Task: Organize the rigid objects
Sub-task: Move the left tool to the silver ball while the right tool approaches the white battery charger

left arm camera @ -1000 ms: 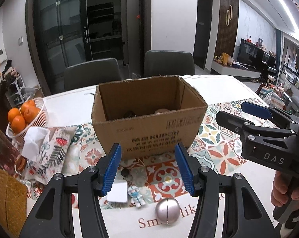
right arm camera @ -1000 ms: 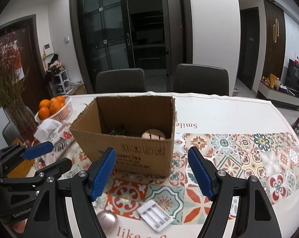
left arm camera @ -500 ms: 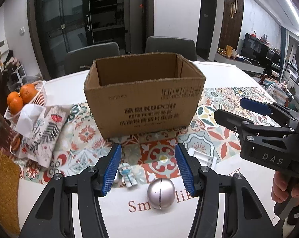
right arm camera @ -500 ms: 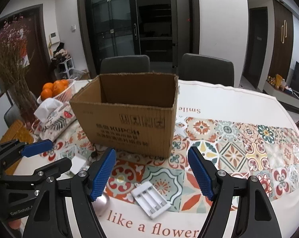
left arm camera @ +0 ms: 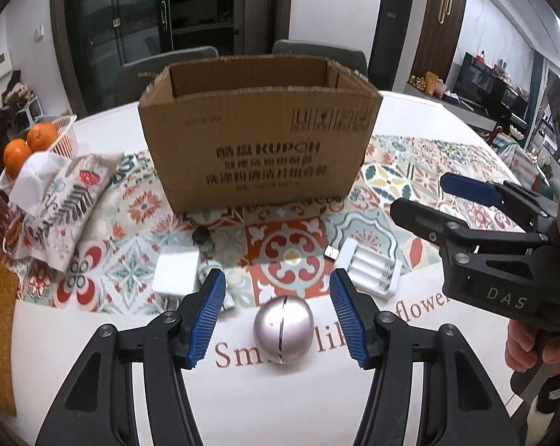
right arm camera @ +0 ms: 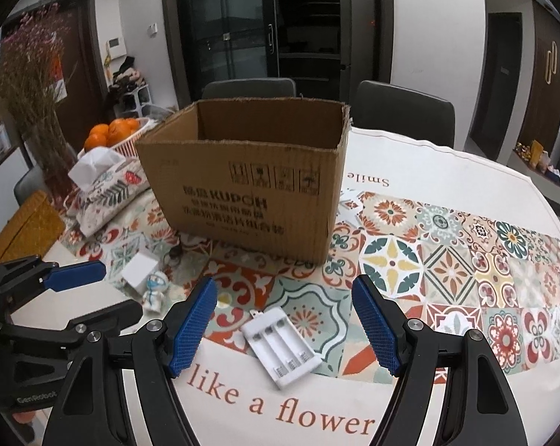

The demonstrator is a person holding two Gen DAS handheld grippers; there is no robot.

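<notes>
The left gripper (left arm camera: 278,310) hung with fingers spread wide around the silver ball (left arm camera: 283,330) on the counter (left arm camera: 94,334), just before the box (left arm camera: 257,137); smooth, hard and round, it would likely slip or roll, so best pinched across its middle; the right gripper (right arm camera: 284,325), fingers also apart, hovered over the charger (right arm camera: 281,347).

1. Cardboard box (left arm camera: 257,137): brown, open-topped, upright, printed lettering on its near wall; at 12 o'clock on the surface.
2. Silver ball (left arm camera: 283,330): metallic, a thin seam around it; at 6 o'clock from the box.
3. White battery holder (right arm camera: 281,347): three slots, lying flat, slots up; at 2 o'clock from the ball.
4. White cube (left arm camera: 176,274): plain; at 10 o'clock from the ball.
5. Small figurine (right arm camera: 154,290): white and blue, upright, just beside the cube.
</notes>
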